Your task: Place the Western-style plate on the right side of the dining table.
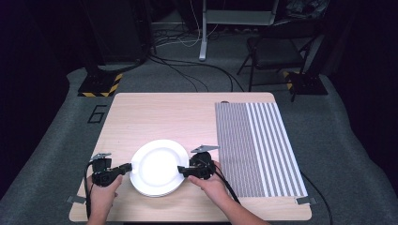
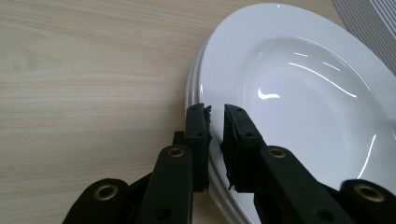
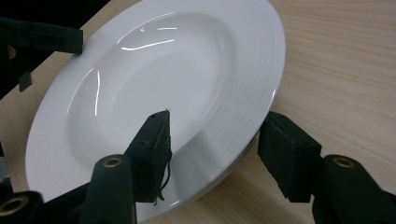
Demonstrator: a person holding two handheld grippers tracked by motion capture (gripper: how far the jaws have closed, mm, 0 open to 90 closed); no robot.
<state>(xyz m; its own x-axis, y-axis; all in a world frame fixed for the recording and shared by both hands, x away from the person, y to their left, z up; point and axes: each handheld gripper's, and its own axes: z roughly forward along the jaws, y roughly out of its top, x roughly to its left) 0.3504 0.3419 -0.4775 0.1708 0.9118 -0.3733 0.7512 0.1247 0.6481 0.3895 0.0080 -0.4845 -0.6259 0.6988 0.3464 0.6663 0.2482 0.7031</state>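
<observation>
Near the desk's (image 1: 155, 117) front edge, the left hand-held gripper (image 2: 215, 122) pinched the stacked white plates' (image 1: 157, 166) rim while the right hand-held gripper (image 3: 212, 154) straddled it wide, nothing lifted yet.

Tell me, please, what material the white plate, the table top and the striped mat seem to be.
White plate: probably glazed ceramic, since it shows sharp glossy highlights. Table top: light wood or wood-look laminate, matte, with visible grain. Striped mat: possibly woven fabric or vinyl; the material cannot be told.

Table brightly lit, surroundings dark; glare streaks the plate (image 2: 299, 93).
</observation>
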